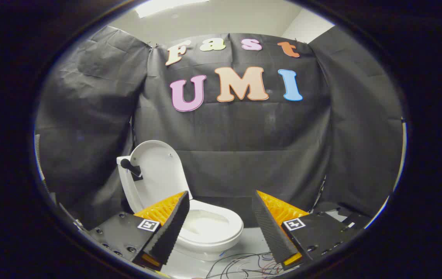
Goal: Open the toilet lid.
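The gripper (221, 217) hung with fingers wide apart and empty, the toilet lid (159, 172) already standing upright beyond its left finger above the bowl (211, 228), where a careless brush could tip it shut again

low forward view from tool (221, 228)

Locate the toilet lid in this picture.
In the gripper view the lid stands raised behind the bowl, against the black wall, just beyond the open gripper's left finger.
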Available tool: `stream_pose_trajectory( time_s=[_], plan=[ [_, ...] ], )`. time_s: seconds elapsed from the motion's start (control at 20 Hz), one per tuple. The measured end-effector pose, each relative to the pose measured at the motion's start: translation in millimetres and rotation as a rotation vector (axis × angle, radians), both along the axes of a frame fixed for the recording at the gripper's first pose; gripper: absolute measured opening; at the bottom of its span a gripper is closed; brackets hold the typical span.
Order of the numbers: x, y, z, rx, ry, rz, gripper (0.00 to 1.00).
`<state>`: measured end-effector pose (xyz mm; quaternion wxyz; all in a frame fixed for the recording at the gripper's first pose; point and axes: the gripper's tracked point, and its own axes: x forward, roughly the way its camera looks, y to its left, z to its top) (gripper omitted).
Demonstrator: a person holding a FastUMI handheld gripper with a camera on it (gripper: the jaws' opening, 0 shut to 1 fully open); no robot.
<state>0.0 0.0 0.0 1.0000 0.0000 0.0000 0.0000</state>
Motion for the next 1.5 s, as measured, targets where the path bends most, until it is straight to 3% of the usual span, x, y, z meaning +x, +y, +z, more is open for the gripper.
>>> stream_pose_trajectory(
  time_s=[0.4, 0.55, 0.7, 1.2, 1.5],
  plan=[
    [43.5, 5.7, 0.2, -0.001, 0.002, 0.014, 1.00],
    [55.9, 17.2, -2.9, -0.015, 0.007, 0.053, 1.00],
    [70.7, 40.8, 18.1, -0.048, -0.070, 0.125, 1.00],
    [75.0, 99.0, 4.8, -0.023, -0.018, 0.101, 1.00],
    [65.1, 129.9, -21.8, 0.061, 0.020, 0.057, 1.00]
  ],
)
